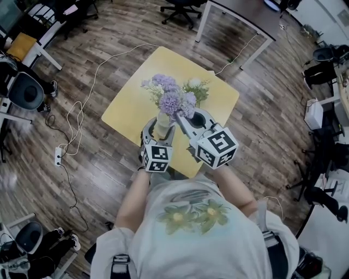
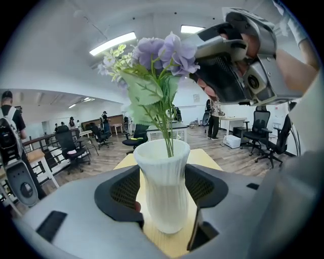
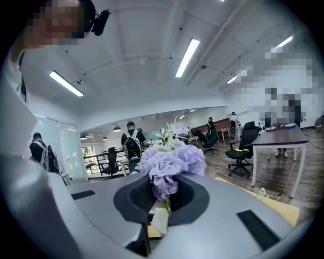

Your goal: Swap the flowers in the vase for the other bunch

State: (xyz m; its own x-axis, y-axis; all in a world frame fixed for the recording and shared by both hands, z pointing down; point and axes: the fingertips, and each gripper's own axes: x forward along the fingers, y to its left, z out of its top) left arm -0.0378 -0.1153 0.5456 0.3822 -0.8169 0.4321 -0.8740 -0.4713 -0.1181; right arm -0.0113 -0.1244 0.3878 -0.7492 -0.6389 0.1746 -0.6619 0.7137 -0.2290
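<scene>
A white ribbed vase point(image 1: 162, 123) point(image 2: 164, 187) stands near the front edge of the yellow table point(image 1: 128, 111). My left gripper point(image 1: 161, 132) point(image 2: 166, 222) is shut on its body, a pad against each side. A bunch of purple flowers point(image 1: 173, 101) point(image 2: 167, 53) point(image 3: 169, 162) rises from the vase, its green stems point(image 2: 168, 139) still inside the mouth. My right gripper point(image 1: 183, 117) point(image 3: 161, 202) is shut on the stems just under the heads. White and green flowers point(image 1: 196, 87) show behind; I cannot tell whether they lie on the table.
The table is small, with wooden floor all round. A white cable point(image 1: 82, 109) and a power strip point(image 1: 58, 156) lie on the floor at the left. Office chairs point(image 1: 27, 90) stand at the left, a dark desk point(image 1: 240, 16) at the back.
</scene>
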